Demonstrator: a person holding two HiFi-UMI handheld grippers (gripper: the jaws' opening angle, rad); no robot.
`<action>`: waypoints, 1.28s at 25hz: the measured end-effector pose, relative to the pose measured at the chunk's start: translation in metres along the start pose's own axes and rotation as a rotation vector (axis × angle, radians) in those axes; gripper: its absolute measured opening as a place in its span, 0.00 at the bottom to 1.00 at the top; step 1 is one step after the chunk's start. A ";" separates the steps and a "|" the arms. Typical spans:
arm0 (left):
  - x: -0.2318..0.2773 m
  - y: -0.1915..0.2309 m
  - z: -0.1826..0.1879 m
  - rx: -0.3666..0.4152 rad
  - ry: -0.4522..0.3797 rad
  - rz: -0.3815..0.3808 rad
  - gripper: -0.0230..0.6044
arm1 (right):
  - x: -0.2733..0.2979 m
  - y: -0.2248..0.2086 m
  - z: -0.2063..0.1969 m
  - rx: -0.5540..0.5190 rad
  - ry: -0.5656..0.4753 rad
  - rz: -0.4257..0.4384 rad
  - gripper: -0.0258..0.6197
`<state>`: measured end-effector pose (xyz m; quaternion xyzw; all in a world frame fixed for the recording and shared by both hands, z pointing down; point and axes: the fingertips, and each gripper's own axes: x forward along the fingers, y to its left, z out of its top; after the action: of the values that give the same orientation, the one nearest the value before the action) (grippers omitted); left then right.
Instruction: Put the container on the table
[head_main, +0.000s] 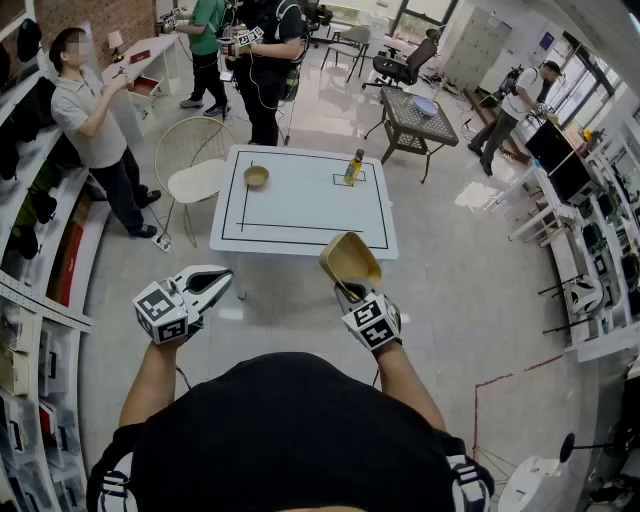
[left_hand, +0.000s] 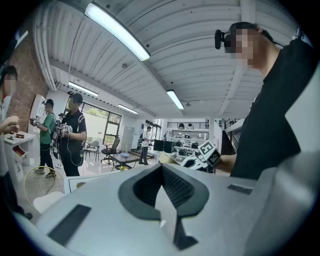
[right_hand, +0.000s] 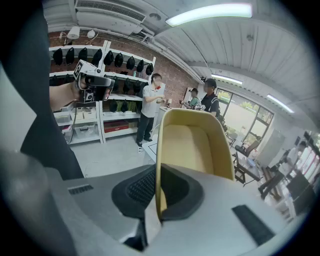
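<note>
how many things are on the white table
2: a small bowl near the white table's far left, and a yellow bottle standing upright toward its far right. Its near edge is partly covered.

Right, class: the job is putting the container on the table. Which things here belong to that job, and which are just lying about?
Part of the job:
- yellow container, gripped in the right tool
- white table

Just lying about:
- small bowl and bottle, both on the table
- chair beside it
- dark side table further off
- left tool, holding nothing
</note>
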<state>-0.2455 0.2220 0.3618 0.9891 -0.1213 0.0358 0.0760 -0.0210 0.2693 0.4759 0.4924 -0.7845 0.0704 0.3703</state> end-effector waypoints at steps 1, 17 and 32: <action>-0.002 -0.002 0.002 0.001 -0.004 -0.003 0.05 | -0.002 0.001 0.000 0.001 0.001 -0.001 0.05; -0.026 0.003 -0.010 -0.028 0.007 0.014 0.05 | -0.010 0.014 0.007 0.037 -0.002 -0.005 0.05; 0.003 0.025 -0.019 0.027 0.033 -0.026 0.05 | 0.024 -0.007 0.009 0.037 0.005 0.005 0.05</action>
<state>-0.2499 0.2003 0.3841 0.9907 -0.1068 0.0528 0.0653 -0.0254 0.2439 0.4827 0.4970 -0.7835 0.0869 0.3628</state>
